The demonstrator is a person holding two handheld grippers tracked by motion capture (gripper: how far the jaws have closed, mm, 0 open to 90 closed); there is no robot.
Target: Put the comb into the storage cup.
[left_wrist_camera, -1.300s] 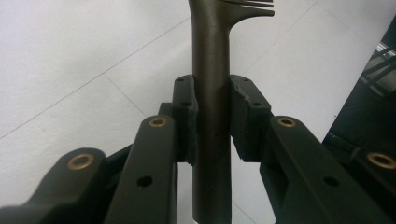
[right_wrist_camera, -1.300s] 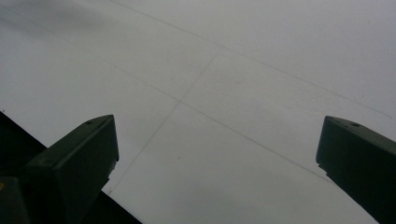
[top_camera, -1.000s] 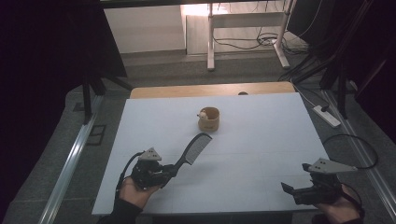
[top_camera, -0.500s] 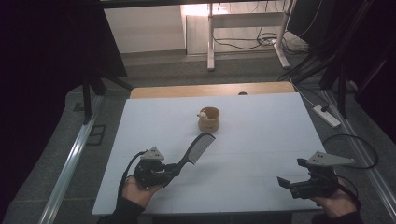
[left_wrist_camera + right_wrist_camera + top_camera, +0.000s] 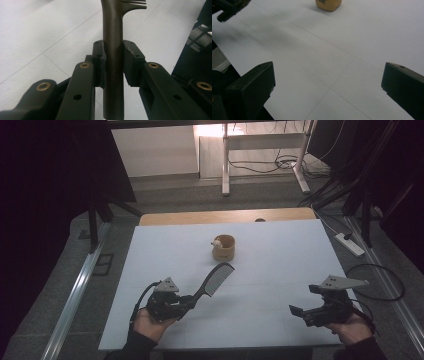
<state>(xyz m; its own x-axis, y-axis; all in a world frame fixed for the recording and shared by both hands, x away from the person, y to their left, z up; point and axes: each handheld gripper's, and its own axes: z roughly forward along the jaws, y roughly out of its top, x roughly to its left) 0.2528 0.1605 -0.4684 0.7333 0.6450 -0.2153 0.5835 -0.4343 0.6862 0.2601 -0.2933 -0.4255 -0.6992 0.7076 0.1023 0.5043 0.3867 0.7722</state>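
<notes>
Nearest the person, by the near edge of the counter toward its left corner, the left gripper is clenched on the handle of a dark comb. In the left gripper view both pads press the handle from either side, and the toothed head starts just beyond them. The comb slants up and away from the gripper, its head raised over the counter and aimed at the small yellow cup, which stands farther back near the middle. Comb and cup are apart, with bare counter between them.

Near the right corner of the near edge, the right gripper is released: its jaws stand wide with nothing between them, and in the right gripper view only plain counter lies between them, with the cup far off at the top.

As a judgement, picking up the comb is done. If the comb is meant for the cup, what is left is carrying it across the gap, tipping it and lowering it in; the cup is untouched so far.

Against the earlier frames, the left gripper and comb sit in much the same place and at much the same slant. The right gripper has drifted a little inward along the near edge, toward the middle of the counter, its jaws as wide as before. The cup has not moved
</notes>
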